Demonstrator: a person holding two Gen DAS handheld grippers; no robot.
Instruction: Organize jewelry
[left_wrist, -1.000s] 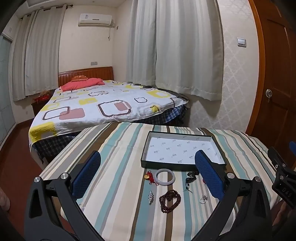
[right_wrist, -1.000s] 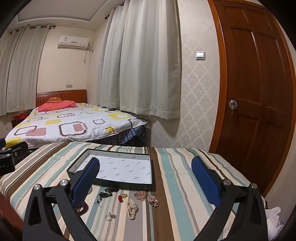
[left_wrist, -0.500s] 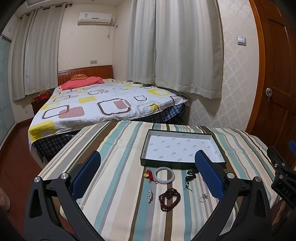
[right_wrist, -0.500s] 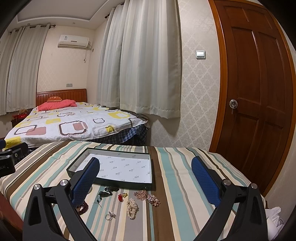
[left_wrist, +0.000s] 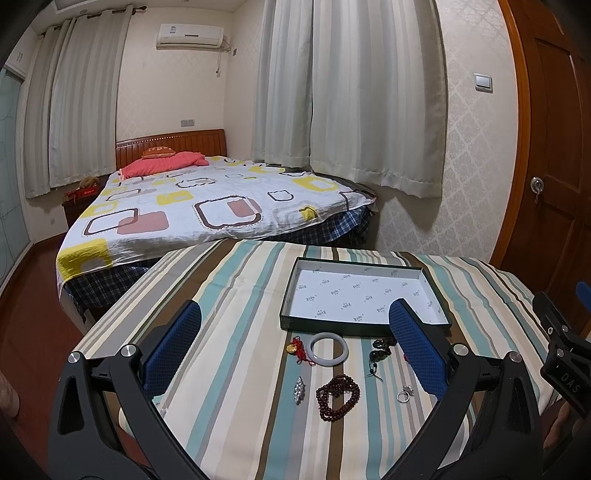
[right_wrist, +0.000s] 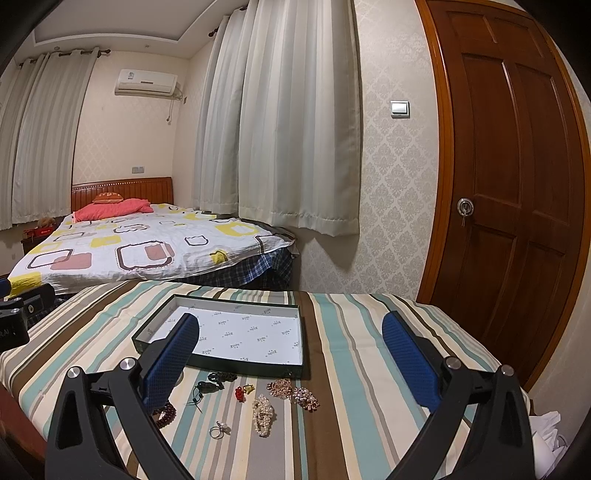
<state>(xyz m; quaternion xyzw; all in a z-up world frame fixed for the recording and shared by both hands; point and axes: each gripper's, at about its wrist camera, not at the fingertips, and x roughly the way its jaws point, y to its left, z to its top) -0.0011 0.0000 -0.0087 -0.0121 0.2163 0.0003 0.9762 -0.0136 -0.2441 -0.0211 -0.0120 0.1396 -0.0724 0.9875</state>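
Note:
A shallow dark tray (left_wrist: 291, 291) with a white lining lies on the striped table; it also shows in the right wrist view (right_wrist: 301, 332). In front of it lie a pale jade bangle (left_wrist: 316, 349), a gold charm on red cord (left_wrist: 293, 348), a silver brooch (left_wrist: 298, 389), a dark red bead bracelet (left_wrist: 338, 397), a dark pendant (left_wrist: 380, 350) and a ring (left_wrist: 403, 394). The right view adds a pearl bracelet (right_wrist: 263, 413), red charm (right_wrist: 242, 393) and two rhinestone brooches (right_wrist: 293, 392). My left gripper (left_wrist: 295, 326) and right gripper (right_wrist: 291, 334) are open, empty, above the table.
The table is covered by a striped cloth (left_wrist: 236, 288). A bed (left_wrist: 207, 206) stands behind it, with curtains (left_wrist: 347, 92) beyond. A wooden door (right_wrist: 517, 184) is at the right. White crumpled material (right_wrist: 550, 428) lies off the table's right corner.
Both grippers have shifted slightly; the view has drifted a little. No jewelry has moved and both grippers stay open.

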